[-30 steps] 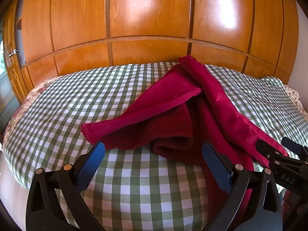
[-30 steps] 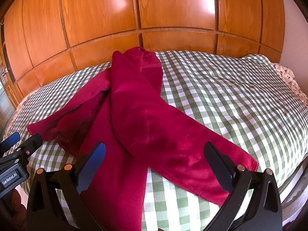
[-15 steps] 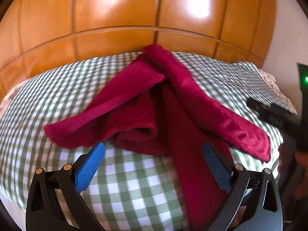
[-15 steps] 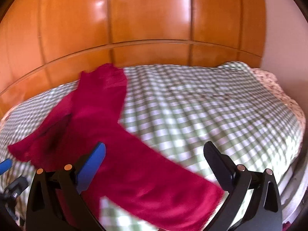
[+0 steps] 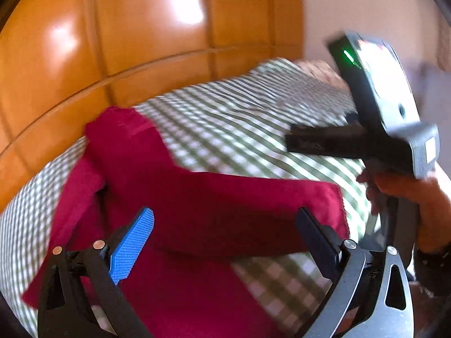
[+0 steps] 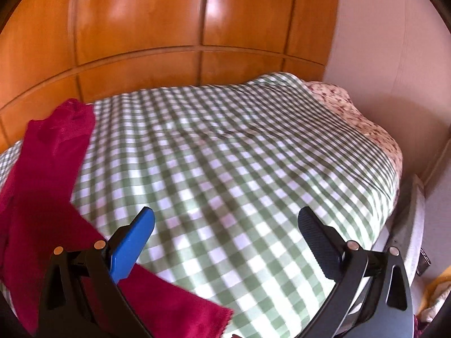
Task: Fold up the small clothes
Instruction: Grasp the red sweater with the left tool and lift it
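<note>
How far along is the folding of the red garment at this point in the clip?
Barely started. Done: nothing tidy; the red garment lies rumpled on the checked bedspread, its parts crossing. In hand: nothing; the left gripper and right gripper are both open and empty, the right one aimed mostly at bare bedspread. Left: grasp the garment, spread it flat, make every fold.

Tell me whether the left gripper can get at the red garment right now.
Probably yes. The left gripper is open just above the red garment on the checked bedcover, with nothing between them; the right gripper sits off to the side.
</note>
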`<state>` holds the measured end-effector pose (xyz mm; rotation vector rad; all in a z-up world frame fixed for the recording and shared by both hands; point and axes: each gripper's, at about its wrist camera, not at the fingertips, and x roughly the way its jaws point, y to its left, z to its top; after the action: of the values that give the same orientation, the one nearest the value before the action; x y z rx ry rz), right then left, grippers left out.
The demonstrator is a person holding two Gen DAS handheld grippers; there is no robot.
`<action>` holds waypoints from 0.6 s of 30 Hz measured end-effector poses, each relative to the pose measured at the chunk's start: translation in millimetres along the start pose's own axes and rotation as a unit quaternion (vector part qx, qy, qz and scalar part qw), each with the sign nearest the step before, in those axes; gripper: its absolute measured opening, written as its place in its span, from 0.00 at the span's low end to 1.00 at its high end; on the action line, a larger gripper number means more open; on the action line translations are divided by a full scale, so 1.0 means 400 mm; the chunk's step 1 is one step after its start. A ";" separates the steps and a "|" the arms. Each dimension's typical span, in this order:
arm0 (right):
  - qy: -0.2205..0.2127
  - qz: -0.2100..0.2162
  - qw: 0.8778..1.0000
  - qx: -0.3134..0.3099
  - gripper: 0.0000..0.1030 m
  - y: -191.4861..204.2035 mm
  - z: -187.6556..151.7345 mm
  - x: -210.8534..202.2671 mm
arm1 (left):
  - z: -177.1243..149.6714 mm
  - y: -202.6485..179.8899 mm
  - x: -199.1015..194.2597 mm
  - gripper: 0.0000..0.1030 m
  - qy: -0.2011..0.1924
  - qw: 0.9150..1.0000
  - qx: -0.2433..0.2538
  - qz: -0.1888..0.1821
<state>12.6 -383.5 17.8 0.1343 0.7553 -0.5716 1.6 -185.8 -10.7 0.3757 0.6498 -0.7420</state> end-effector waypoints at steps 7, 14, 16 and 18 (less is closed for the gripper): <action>0.009 -0.011 1.000 0.014 0.98 -0.025 0.004 0.018 | -0.016 -0.093 0.124 0.95 0.039 0.996 0.073 -0.026; 0.010 -0.018 1.000 0.023 0.98 -0.037 0.004 0.023 | -0.056 -0.075 0.191 0.61 0.068 0.993 0.040 -0.083; 0.013 -0.019 1.000 0.020 0.98 -0.032 -0.001 0.027 | -0.049 -0.070 0.178 0.12 0.061 0.994 0.039 -0.084; 0.013 -0.020 1.000 0.018 0.98 -0.029 -0.003 0.027 | -0.043 -0.061 0.157 0.04 0.059 0.994 0.022 -0.092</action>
<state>11.9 -397.6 10.4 0.1611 0.7745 -0.6224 11.9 -225.0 -67.3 0.4061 0.7871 -0.9151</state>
